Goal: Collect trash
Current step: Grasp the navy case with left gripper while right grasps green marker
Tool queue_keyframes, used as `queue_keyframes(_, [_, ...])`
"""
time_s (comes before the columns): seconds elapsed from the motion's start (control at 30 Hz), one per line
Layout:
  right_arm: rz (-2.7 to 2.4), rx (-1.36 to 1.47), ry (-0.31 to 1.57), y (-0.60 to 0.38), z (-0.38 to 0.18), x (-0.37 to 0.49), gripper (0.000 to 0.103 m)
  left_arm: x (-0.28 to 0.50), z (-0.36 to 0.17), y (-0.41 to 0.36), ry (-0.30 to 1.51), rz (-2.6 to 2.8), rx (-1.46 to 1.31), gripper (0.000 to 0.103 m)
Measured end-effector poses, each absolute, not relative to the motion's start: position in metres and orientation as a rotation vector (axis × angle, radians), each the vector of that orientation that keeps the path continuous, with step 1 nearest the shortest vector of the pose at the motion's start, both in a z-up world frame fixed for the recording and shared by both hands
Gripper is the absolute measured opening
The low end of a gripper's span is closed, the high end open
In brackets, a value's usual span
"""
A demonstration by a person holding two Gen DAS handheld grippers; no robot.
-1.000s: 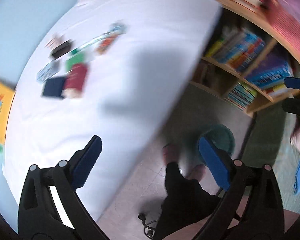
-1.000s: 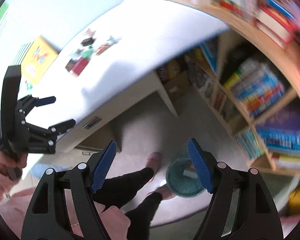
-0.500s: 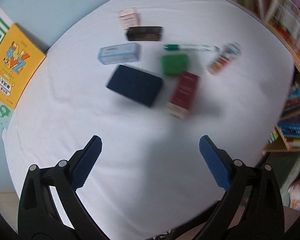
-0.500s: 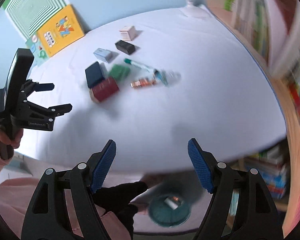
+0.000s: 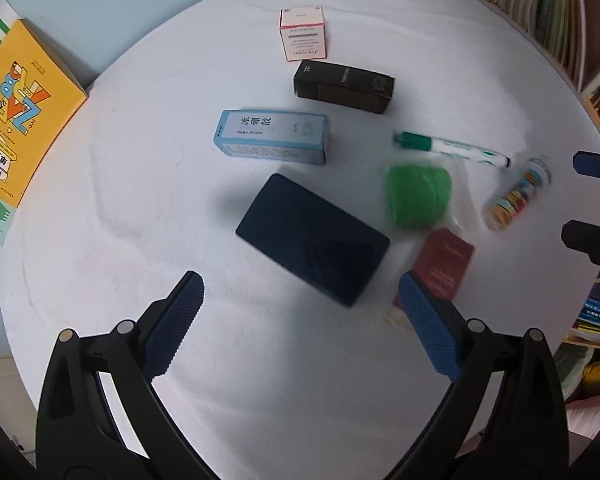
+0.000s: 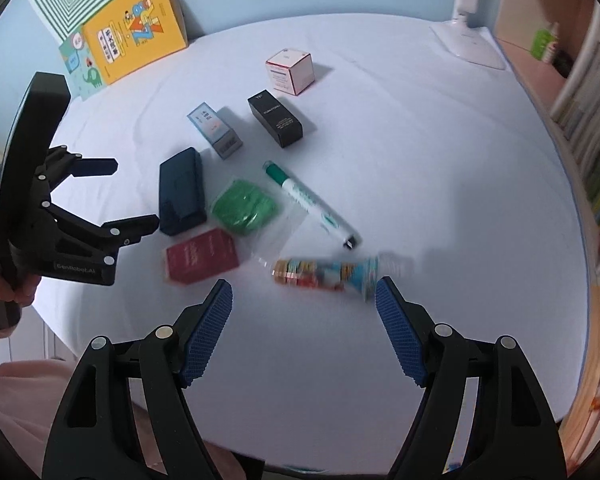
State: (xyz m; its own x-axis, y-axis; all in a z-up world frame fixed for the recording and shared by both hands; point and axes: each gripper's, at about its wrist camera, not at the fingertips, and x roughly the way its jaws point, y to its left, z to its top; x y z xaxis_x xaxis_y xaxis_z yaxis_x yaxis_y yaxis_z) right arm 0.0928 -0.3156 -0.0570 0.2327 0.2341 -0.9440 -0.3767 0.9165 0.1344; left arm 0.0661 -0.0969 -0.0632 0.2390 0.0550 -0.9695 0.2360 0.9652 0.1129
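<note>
We hold our right gripper (image 6: 304, 308) over the near part of the white table (image 6: 440, 152), its blue pads spread wide with only bare cloth between them. Our left gripper (image 5: 300, 304) hangs likewise gaping and empty-handed above the same cloth, with a hand (image 6: 4, 304) gripping its handle at the left edge of the right wrist view. Just beyond the right pads lies a small plastic bottle (image 6: 336, 272) with a colourful label, on its side and blurred. To its left rests a dark red box (image 6: 202, 260), and just past that a navy case (image 6: 180, 192) and a green bundle in a clear bag (image 6: 246, 208) side by side. A green-capped marker (image 6: 312, 204) lies slantwise beside the bundle. Farther on sit a light blue box (image 6: 214, 130) and a black box (image 6: 276, 120), each lying flat, then a pink and white cube box (image 6: 290, 70) standing apart. At the far edge a yellow book (image 6: 134, 44) leans against the blue wall, and a white lamp base (image 6: 468, 42) sits at the far right
</note>
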Motion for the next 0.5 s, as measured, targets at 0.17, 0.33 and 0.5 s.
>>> queue_keyframes(0.17, [0.443, -0.149, 1.298, -0.311, -0.071, 0.115, 0.069, 0.084, -0.077, -0.095, 1.364, -0.115, 0.232, 0.096])
queue_keyframes(0.33, [0.456, -0.159, 1.325, -0.309, -0.084, 0.135, 0.065, 0.096, -0.087, -0.094, 1.392, -0.105, 0.203, 0.096])
queue_keyframes(0.5, [0.465, -0.214, 1.348, -0.302, -0.097, 0.146, 0.054, 0.104, -0.092, -0.09, 1.408, -0.098, 0.155, 0.096])
